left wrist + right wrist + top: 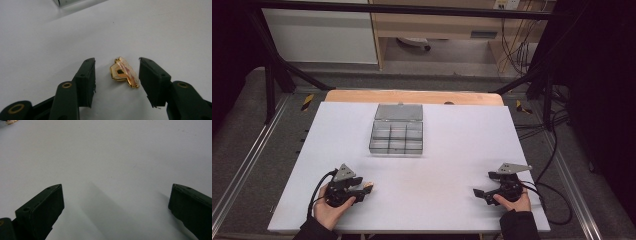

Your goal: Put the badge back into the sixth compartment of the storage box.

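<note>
White tabletop (437, 150) | gold clip (124, 72) lies near front-left corner, untouched between half-spread jaws of left gripper (117, 72) | right gripper (116, 192) near front-right corner, jaws spread wide | clear compartment box (397, 129) toward far edge

The left gripper (366, 190) is held low near the bottom left of the high view, in the left hand (329, 210). Its jaws are partly apart, and a gap is seen beside each pad. The right gripper (478, 192) is held low at the bottom right by the right hand (513, 202). Its jaws are spread wide, with nothing between them.
</note>
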The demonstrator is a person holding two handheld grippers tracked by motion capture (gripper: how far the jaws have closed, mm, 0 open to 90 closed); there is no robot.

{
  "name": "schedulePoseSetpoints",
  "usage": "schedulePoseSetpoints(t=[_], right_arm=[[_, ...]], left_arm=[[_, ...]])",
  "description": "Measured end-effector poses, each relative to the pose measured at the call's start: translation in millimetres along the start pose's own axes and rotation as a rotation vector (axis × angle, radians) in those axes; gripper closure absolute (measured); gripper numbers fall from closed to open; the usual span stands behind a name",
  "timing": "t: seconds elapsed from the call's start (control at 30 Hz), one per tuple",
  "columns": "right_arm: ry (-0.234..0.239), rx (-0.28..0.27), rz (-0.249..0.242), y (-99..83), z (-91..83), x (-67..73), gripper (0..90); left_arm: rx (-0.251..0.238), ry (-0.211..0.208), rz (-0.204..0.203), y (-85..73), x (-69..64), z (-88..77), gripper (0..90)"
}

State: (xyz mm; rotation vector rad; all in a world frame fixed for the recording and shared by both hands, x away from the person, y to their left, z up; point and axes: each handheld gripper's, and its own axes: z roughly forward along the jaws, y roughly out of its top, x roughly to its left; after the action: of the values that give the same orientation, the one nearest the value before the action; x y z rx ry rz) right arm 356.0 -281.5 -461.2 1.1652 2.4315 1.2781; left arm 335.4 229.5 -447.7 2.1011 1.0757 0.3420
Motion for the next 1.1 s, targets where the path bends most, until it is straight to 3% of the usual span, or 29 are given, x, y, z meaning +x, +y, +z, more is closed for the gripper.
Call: schedulePoseSetpoints(t=[0.57, 0.8, 1.1], right_arm=[[0.002, 0.003, 0.000, 0.0, 0.4, 0.1, 0.7], [0.003, 0.006, -0.001, 0.0, 0.5, 0.2, 0.7], [0.005, 0.006, 0.001, 0.0, 0.5, 0.2, 0.8]], left_arm=[[-0.002, -0.038, -0.049, -0.9, 0.7, 3.4, 66.9], [-0.010, -0.035, -0.067, -1.2, 0.3, 4.1, 68.9], [-0.031, -0.027, -0.055, -0.2, -1.9, 1.2, 75.6]])
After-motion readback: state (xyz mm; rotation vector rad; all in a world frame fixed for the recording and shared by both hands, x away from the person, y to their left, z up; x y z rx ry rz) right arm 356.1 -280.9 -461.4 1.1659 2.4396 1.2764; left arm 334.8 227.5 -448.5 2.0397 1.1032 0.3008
